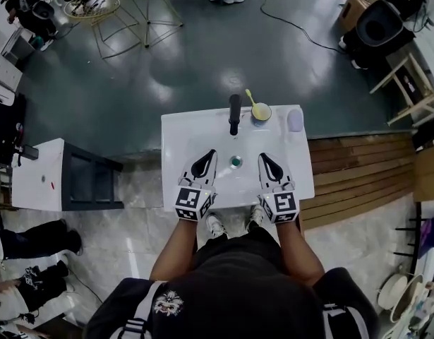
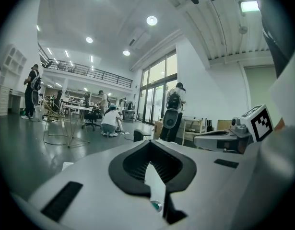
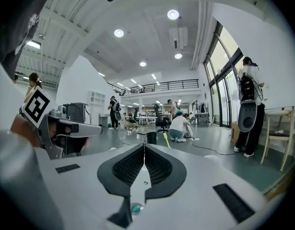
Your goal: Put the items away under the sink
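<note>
Our left gripper (image 1: pixel 212 153) and right gripper (image 1: pixel 263 156) are both squeezed shut on nothing, over the sink (image 1: pixel 180 136). The bowl (image 1: pixel 261 111) sits at the back by the tap (image 1: pixel 234 114). If we reach with shut jaws, we could bump it over.

a white sink (image 1: pixel 181 143) carries a small round bowl (image 1: pixel 261 114) at its back edge, a yellow utensil (image 1: pixel 250 97) leaning in it; a pale lilac item (image 1: pixel 295 121) sits just right of the bowl.
</note>
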`<state>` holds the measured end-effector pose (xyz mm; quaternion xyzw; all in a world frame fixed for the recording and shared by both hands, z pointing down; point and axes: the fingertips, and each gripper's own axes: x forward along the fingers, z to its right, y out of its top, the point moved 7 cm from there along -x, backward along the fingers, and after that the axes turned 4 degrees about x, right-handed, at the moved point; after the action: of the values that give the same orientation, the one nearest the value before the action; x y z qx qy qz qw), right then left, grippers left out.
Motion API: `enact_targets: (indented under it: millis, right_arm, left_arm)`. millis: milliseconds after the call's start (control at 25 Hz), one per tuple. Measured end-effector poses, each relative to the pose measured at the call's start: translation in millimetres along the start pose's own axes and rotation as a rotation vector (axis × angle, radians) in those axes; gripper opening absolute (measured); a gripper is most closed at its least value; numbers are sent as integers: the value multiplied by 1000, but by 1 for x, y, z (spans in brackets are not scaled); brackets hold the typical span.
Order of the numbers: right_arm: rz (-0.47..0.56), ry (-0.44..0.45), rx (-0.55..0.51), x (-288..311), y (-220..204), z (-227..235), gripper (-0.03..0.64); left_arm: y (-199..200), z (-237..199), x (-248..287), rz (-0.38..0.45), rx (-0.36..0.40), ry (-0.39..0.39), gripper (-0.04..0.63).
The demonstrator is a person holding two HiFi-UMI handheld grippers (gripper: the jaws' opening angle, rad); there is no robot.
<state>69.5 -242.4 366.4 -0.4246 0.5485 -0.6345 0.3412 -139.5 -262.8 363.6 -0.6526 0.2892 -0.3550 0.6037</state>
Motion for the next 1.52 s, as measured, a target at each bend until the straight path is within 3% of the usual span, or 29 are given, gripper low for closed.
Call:
enact_targets:
  millis: [320,440,720,1000,1520]
  right_arm:
    - [-23,13,39,26,-16,36,34]
    - [-27,34,50,39,-24,45,135]
    - [-52,-18,74,67,-49,67,265]
    - [-77,-41,81,101,-69,90,306]
    - [-63,-9,107,164,-95,119,434]
  left_arm:
    - [-18,-6,27,-46,-10,56,0]
    - [-28,-20,30,-61,-25,103,0]
    - [-45,-27,47,-62,-41,113,0]
    - [-58,-29,79,-68,-6,117,0]
    - [-83,-43,100,-98,-16,101,0]
